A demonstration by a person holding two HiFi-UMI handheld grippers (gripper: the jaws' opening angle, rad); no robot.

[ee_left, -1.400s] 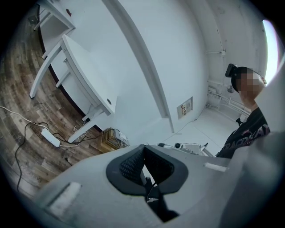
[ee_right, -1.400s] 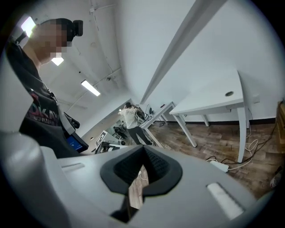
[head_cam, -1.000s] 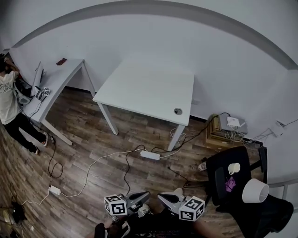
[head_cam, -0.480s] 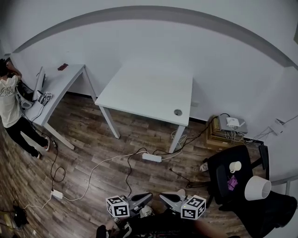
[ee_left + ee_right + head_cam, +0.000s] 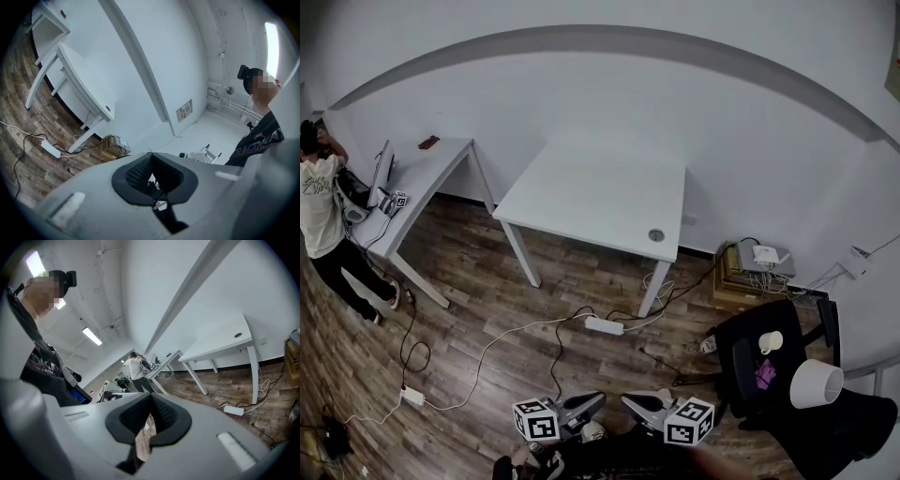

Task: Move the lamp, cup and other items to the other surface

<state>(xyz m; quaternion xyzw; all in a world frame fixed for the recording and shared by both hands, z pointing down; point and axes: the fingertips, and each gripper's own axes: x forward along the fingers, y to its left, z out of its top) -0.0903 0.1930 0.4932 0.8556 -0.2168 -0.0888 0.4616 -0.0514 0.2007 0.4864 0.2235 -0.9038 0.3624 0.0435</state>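
A white cup (image 5: 770, 341), a small purple item (image 5: 763, 373) and a white lamp shade (image 5: 817, 383) rest on a black chair (image 5: 741, 356) at the lower right of the head view. The white table (image 5: 600, 192) stands bare across the wood floor. My left gripper (image 5: 600, 400) and right gripper (image 5: 627, 400) hover side by side at the bottom edge, tips close together, far from the chair. The left gripper (image 5: 150, 156) has its dark pads closed with nothing in them. In its own view the right gripper (image 5: 151, 396) is likewise shut and empty.
A power strip (image 5: 604, 325) and trailing cables lie on the floor before the table. A wooden box with a router (image 5: 757, 267) sits by the wall. At far left a second desk (image 5: 412, 178) holds a monitor, with a person (image 5: 323, 211) beside it.
Both grippers stay where they were, shut. The head view has tipped slightly, so the table and chair sit a little lower in the picture.
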